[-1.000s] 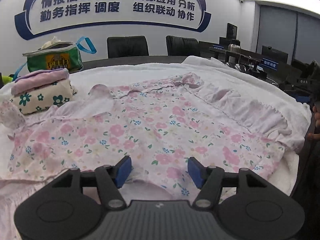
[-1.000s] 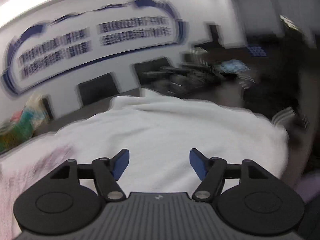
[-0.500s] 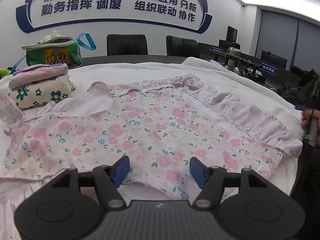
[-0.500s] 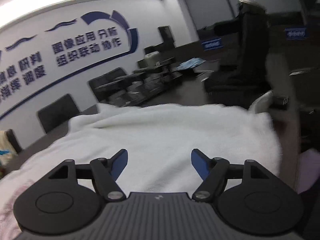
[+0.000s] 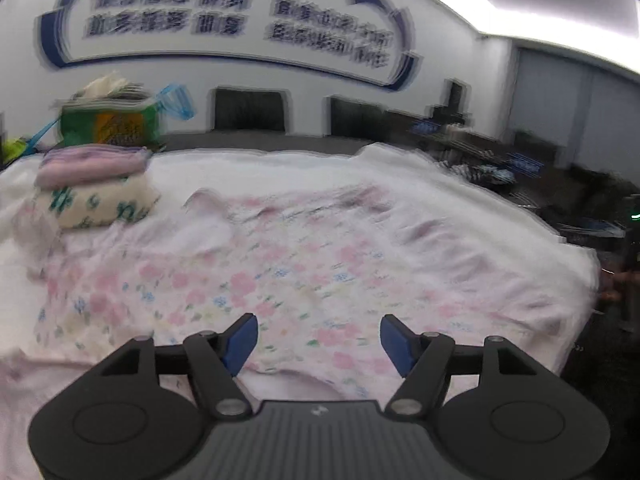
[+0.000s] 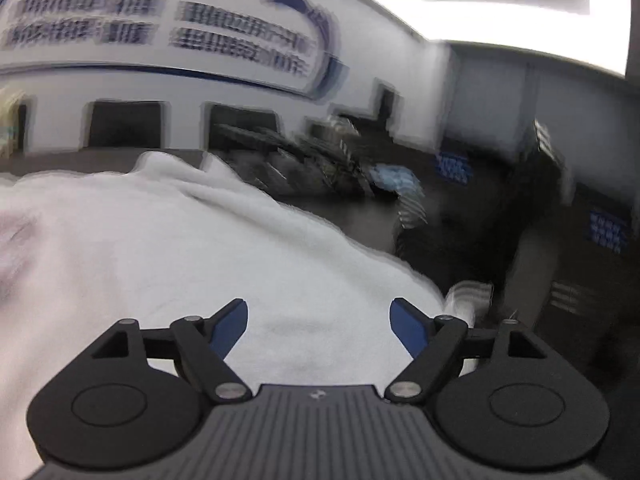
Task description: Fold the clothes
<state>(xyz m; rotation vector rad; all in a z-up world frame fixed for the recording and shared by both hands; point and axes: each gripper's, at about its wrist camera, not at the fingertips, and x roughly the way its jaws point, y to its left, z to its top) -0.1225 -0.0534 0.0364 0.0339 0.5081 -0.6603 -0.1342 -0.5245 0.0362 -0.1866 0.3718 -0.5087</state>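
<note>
A pink floral garment (image 5: 280, 276) lies spread flat on a white cloth (image 5: 288, 168) covering the table. In the blurred left wrist view my left gripper (image 5: 318, 338) hovers open above the garment's near hem, nothing between its blue pads. At the far left sits a stack of folded clothes (image 5: 94, 188), purple on top of a cream floral piece. In the right wrist view my right gripper (image 6: 319, 326) hangs over bare white cloth (image 6: 200, 248) near the table's right end; its jaws are opening and hold nothing. A sliver of pink fabric (image 6: 16, 232) shows at the left edge.
A green bag (image 5: 108, 122) with blue handles stands behind the folded stack. Black chairs (image 5: 250, 110) line the far side under a wall sign. Dark desks with clutter (image 6: 340, 160) lie beyond the cloth's right edge (image 6: 400, 268). A hand (image 5: 618, 284) shows at the far right.
The left view has risen and drawn back a little from the garment and turned blurry. The right view rolled back toward level and swung left over the white cloth; its jaws stand wider.
</note>
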